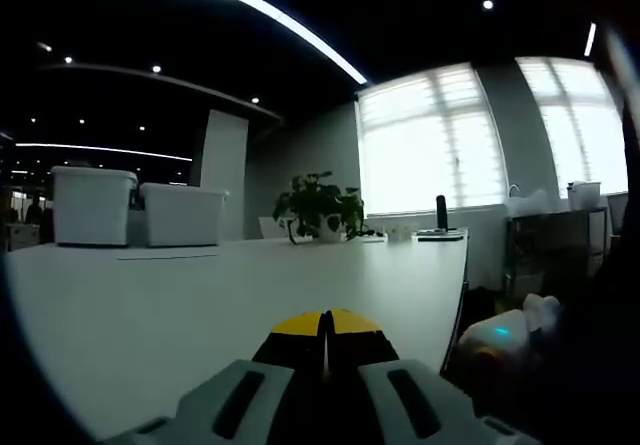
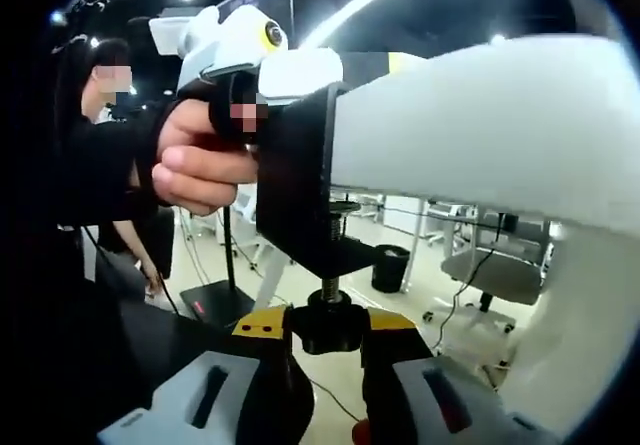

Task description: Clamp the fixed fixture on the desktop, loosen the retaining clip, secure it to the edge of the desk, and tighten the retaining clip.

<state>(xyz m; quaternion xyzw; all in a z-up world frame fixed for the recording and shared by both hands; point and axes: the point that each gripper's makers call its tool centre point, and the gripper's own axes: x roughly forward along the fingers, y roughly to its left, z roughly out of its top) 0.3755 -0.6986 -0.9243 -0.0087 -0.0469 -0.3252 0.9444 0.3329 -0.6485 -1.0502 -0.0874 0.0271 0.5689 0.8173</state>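
Right gripper view: the right gripper (image 2: 326, 327) rises from the bottom centre, its yellow-tipped jaws clamped from both sides on the black knob (image 2: 327, 323) at the lower end of the retaining clip's threaded screw (image 2: 333, 227). The screw runs up through the lower arm of the black fixture (image 2: 300, 180), a C-shaped clamp that sits over the edge of the white desk (image 2: 480, 125). The desk sweeps across the upper right of the frame, and the fixture grips its edge just left of centre. The screw's upper pad looks to be at or close under the desk's underside, though the angle is too poor to say whether they touch. A person's hand (image 2: 195, 170) at left of centre holds the left gripper (image 2: 235, 40), whose white body runs along the upper left, against the top of the fixture. Office chairs (image 2: 495, 270) stand on the floor in the lower right background.

In the left gripper view, the left gripper (image 1: 325, 327) shows at the bottom centre with its yellow-tipped jaws together, lying over the white desk top (image 1: 200, 305). Far across the desk, a potted plant (image 1: 318, 207) stands at centre, two white bins (image 1: 135, 205) at left, and bright windows (image 1: 435, 135) fill the upper right
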